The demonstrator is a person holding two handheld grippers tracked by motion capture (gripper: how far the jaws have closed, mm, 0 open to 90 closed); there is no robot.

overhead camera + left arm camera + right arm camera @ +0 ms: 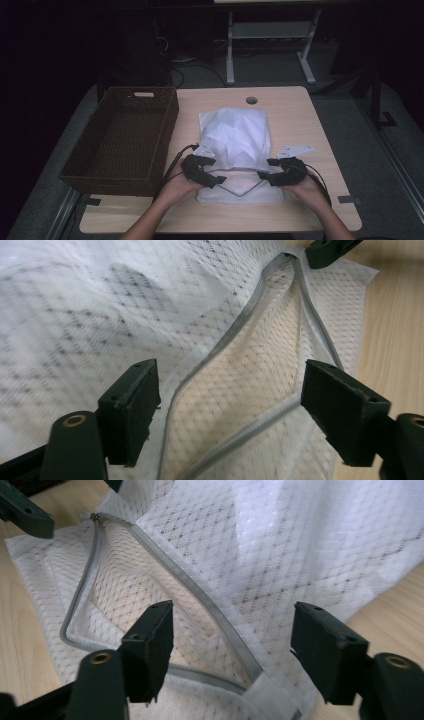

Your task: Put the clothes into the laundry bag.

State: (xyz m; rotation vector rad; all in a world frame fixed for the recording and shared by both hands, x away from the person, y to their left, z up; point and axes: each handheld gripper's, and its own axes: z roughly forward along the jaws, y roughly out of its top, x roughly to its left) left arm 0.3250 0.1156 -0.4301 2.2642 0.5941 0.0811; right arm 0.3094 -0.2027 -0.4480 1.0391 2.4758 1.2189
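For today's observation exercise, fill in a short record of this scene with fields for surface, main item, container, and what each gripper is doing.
Surface: light wooden table with a round hole near its far edge
Main item: white mesh laundry bag, grey-edged opening gaping at the near end
Container: dark woven basket, left of the bag
Left gripper: open, at the left side of the bag's opening
Right gripper: open, at the right side of the opening

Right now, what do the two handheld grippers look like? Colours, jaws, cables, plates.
Both are black. The left gripper and right gripper each have two flat, blocky black jaws with brass-coloured pivot holes. A black cable trails from the left one. A grey three-cornered plate tops the right one. The forearms show no sleeves.
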